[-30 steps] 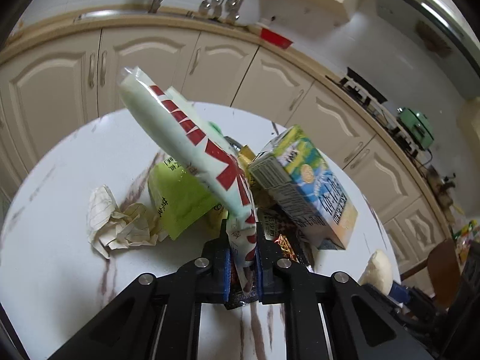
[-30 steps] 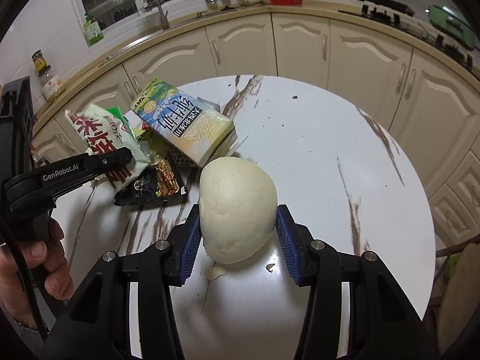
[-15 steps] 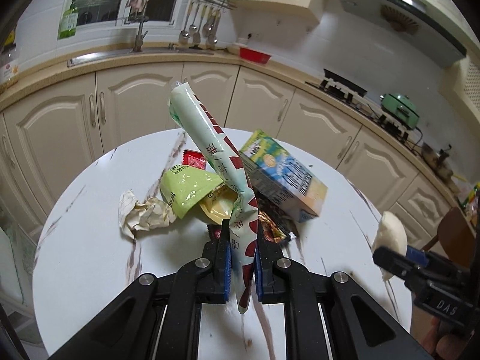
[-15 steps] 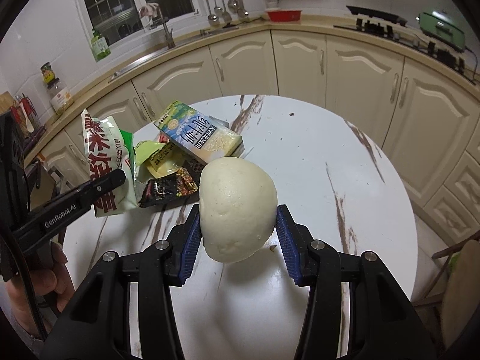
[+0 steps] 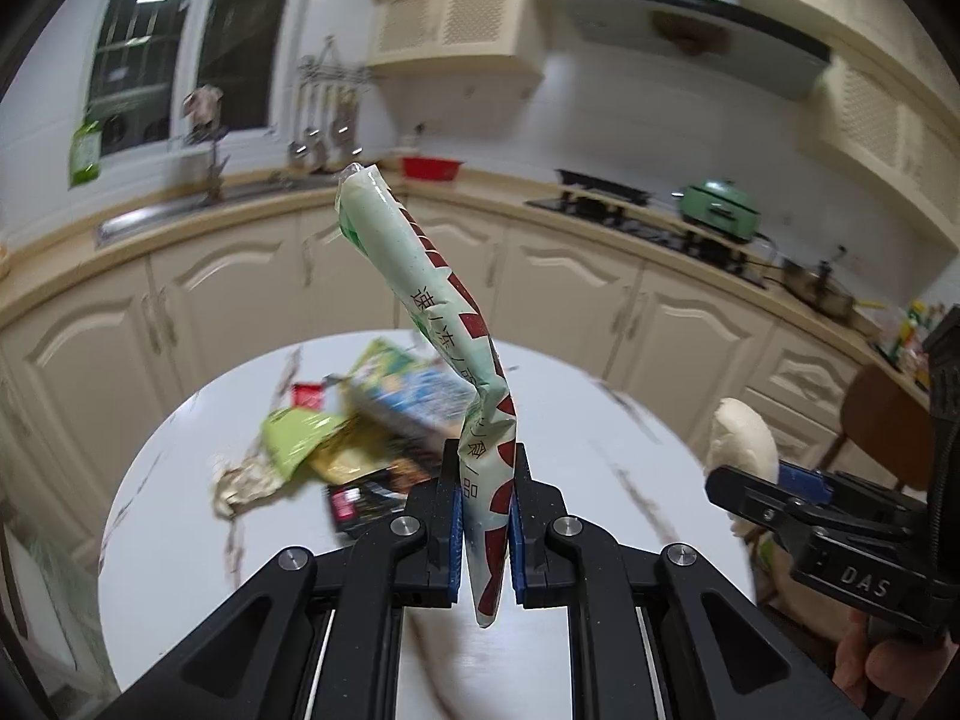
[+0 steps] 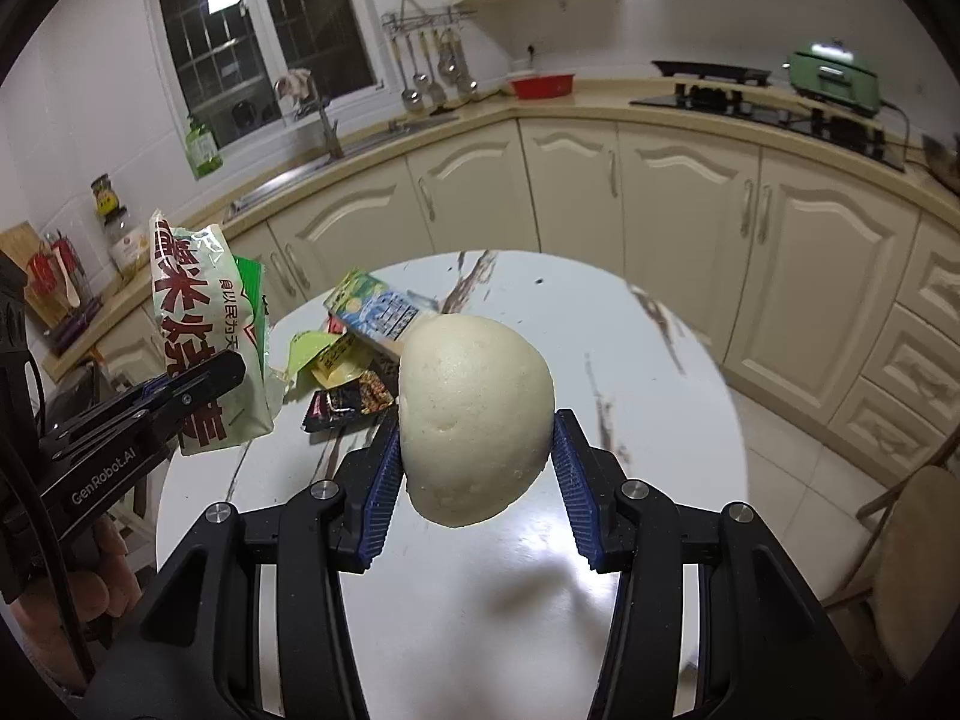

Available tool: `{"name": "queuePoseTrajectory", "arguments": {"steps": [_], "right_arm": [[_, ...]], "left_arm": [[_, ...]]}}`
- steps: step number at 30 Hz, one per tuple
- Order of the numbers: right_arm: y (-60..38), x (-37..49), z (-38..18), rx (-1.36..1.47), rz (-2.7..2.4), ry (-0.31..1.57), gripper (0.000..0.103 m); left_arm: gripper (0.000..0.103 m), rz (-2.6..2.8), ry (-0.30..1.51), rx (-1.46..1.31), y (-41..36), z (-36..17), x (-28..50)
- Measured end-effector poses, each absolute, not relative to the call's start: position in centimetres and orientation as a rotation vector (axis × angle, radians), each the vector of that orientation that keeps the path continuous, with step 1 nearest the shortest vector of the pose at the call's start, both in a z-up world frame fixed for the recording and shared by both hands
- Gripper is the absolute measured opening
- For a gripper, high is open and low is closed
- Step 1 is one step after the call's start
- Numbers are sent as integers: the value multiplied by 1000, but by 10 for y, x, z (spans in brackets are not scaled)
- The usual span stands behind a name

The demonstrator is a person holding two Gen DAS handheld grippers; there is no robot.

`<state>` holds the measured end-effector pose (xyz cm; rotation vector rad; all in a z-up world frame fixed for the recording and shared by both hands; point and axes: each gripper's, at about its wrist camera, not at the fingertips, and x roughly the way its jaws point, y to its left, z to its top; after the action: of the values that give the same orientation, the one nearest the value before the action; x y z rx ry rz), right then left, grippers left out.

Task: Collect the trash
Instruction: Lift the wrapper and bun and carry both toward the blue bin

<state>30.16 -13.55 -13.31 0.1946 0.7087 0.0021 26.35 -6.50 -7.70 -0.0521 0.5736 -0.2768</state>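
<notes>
A: Trash, item one: snack bag, clamped in the left gripper. Item two: bun, clamped in the right gripper.

B: Change?

A: Both lifted higher off the table; wrappers and carton remain there, uncollected.

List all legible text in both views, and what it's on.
"GenRobot.AI": black left gripper, seen from right wrist.
"DAS": black right gripper, seen from left wrist.
"速/冻/食/品": pale green and red plastic food bag in the left gripper.
Blue and green drink carton, small dark wrapper: print too blurred.
</notes>
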Motion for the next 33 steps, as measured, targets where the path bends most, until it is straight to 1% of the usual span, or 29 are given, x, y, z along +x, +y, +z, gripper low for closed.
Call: {"name": "queuePoseTrajectory", "arguments": {"steps": [4,9,14,18,20,24,33], "right_arm": [[-165,273,-121,224,-54,666,46],[-217,235,-111,272,-160,620,46],[-271,197,-109,324,-275,593,46],[-311,172,-117,368,-354,598,46],[-334,164,-130,399,-389,616,46],[-383,155,-172,480,-444,684,46],[-475,155,-314,721,-475,887,46]], "left_arm": [[8,-349,555,-12,-101,-70,252],[8,-468,554,39,-165,-69,242],[8,-596,579,77,-232,-78,234],[8,-690,625,116,-289,-97,233],[8,-728,671,126,-316,-110,238],[8,-785,800,164,-372,-154,252],[8,-789,1082,263,-462,-257,303]]}}
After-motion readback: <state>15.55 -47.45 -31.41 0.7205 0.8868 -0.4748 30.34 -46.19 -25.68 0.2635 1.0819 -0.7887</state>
